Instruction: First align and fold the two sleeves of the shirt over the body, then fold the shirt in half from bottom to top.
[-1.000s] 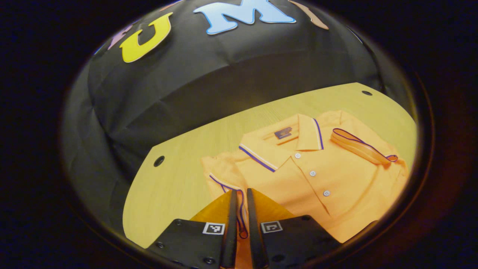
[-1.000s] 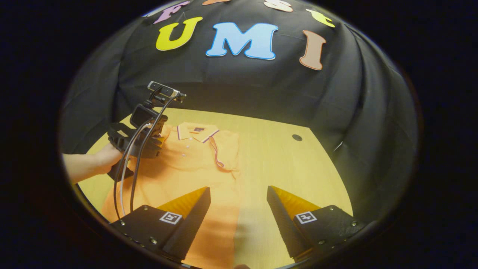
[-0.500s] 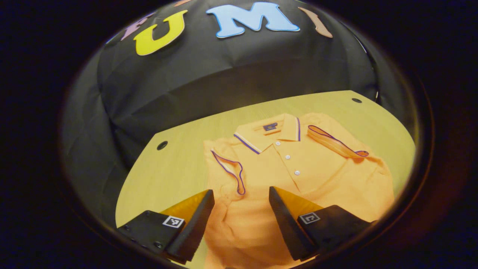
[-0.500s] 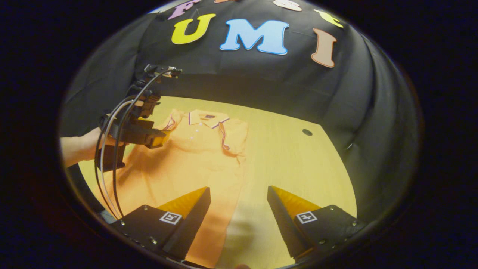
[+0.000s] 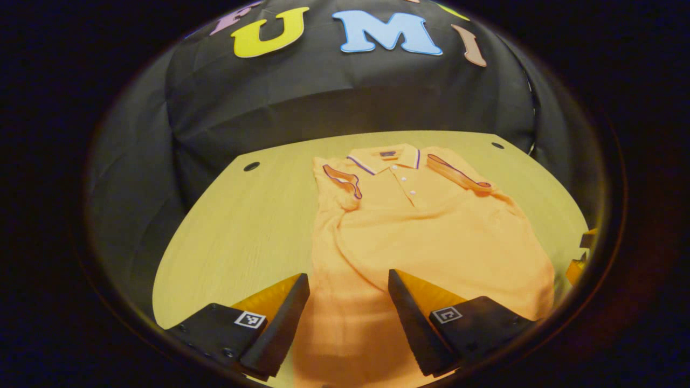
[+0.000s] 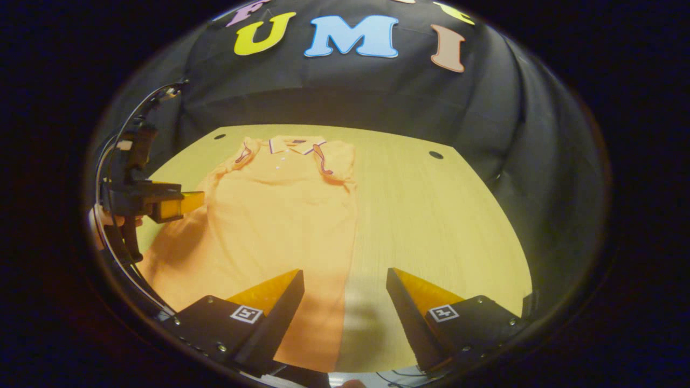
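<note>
Both sleeves look folded in on the orange shirt [image 5: 426,237] laid flat on the desk [image 5: 237,226], so the bottom-to-top fold seems next, and with the left claw [image 5: 349,302] and right claw [image 6: 345,302] held open and empty, the hem needs to be grabbed.

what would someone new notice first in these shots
The bright orange polo shirt grabs the eye first, lying flat on the pale wooden table with both trimmed sleeves folded in beside the collar. Next come the open fingers of the left hand-held gripper hovering over the shirt's lower part. In the right gripper view the right hand-held gripper hangs open above the shirt's right edge.
</note>
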Demonstrator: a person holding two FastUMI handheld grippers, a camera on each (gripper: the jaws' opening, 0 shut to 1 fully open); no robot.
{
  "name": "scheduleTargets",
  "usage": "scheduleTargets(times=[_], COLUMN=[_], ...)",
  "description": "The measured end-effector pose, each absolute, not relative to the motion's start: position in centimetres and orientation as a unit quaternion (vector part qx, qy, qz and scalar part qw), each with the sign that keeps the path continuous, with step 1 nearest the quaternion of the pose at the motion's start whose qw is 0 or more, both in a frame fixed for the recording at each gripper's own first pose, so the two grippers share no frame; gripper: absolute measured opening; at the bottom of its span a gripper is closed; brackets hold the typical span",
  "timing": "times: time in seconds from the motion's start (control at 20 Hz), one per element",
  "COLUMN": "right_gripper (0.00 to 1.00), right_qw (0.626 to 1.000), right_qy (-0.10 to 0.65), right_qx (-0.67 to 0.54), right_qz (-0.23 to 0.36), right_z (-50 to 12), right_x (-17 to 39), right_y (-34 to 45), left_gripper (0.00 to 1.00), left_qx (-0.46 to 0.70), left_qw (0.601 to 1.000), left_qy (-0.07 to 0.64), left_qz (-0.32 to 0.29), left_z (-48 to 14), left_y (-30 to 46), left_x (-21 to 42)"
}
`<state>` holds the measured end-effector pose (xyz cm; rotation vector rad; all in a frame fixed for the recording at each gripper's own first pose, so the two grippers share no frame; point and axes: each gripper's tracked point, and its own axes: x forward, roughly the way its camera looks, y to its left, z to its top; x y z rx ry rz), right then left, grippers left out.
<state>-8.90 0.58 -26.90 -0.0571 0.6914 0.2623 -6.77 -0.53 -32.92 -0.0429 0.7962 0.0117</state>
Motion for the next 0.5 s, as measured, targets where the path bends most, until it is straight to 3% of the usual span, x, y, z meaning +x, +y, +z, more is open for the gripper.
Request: scheduleTargets(times=[0.1,0.2,0.5], right_gripper=[0.96,0.96,0.96], right_qw=[0.93,0.93,0.924], right_qy=[0.349,0.354,0.373], right_qx=[-0.013,0.0,0.02], right_qz=[0.112,0.1,0.087], right_z=[-27.5,-27.6,-28.3], right_x=[-10.2,-11.4,-13.8], right_y=[0.7,0.7,1.1], left_gripper=[0.92,0.96,0.96], left_qx=[-0.018,-0.022,-0.018], left_qw=[0.92,0.918,0.908], left_qy=[0.391,0.397,0.418], left_qz=[-0.006,-0.019,-0.03], left_z=[-32.7,-32.6,-33.1], left_y=[-0.4,-0.6,-0.4], left_x=[-9.4,-12.0,-18.5])
